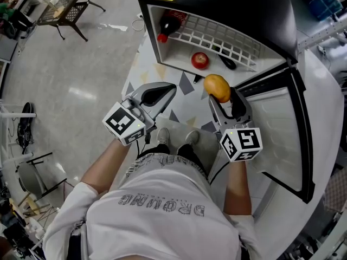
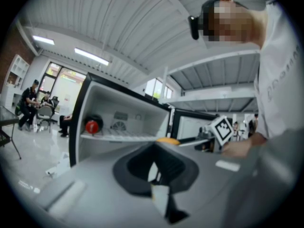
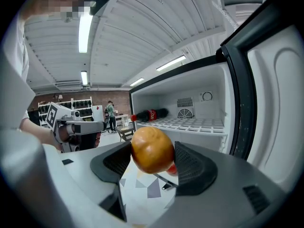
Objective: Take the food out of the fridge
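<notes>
The small black fridge [image 1: 227, 1] stands open in front of me. On its white wire shelf [image 1: 217, 34] lies a cola bottle [image 1: 171, 23], red cap toward the left; the same bottle [image 3: 148, 114] shows in the right gripper view. Below the shelf sit a red apple [image 1: 199, 60] and a thin dark object [image 1: 227, 62]. My right gripper [image 1: 222, 96] is shut on an orange-yellow fruit [image 1: 217, 87], held just outside the fridge; that fruit [image 3: 152, 150] fills the gap between the jaws. My left gripper [image 1: 158, 93] hangs to the left, shut and empty.
The fridge door [image 1: 282, 129] swings open at the right, close to my right arm. A patterned mat [image 1: 187, 85] lies before the fridge, with my shoes [image 1: 162, 136] on it. A wire table [image 1: 68, 7] stands far left. People [image 2: 28, 101] sit in the distance.
</notes>
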Demonstrator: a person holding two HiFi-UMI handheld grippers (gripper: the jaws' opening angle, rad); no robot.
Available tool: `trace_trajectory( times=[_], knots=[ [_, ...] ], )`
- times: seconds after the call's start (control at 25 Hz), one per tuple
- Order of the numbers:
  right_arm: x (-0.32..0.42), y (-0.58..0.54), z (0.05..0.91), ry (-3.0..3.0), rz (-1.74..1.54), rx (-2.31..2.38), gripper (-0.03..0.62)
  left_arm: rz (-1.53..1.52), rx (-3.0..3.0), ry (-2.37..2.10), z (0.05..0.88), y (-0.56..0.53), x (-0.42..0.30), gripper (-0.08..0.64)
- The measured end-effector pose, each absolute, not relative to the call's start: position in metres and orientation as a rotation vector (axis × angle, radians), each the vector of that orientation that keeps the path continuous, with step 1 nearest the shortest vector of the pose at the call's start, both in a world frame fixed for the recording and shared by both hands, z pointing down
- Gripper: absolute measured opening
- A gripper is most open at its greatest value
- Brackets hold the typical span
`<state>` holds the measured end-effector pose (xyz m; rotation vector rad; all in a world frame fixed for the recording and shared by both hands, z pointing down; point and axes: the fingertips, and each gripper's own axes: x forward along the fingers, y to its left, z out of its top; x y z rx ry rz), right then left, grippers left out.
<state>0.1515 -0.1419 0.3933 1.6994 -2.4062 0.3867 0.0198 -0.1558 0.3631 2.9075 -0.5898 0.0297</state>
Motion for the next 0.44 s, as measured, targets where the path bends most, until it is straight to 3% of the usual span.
trace_trajectory(
  times=[0.44],
  knots=[
    [0.1519, -0.1527, 0.3921, -2.415, 0.378, 1.675, 0.282, 0.028, 2.900, -0.617, 0.3630, -0.1633, 0.0204, 0.006]
  ],
)
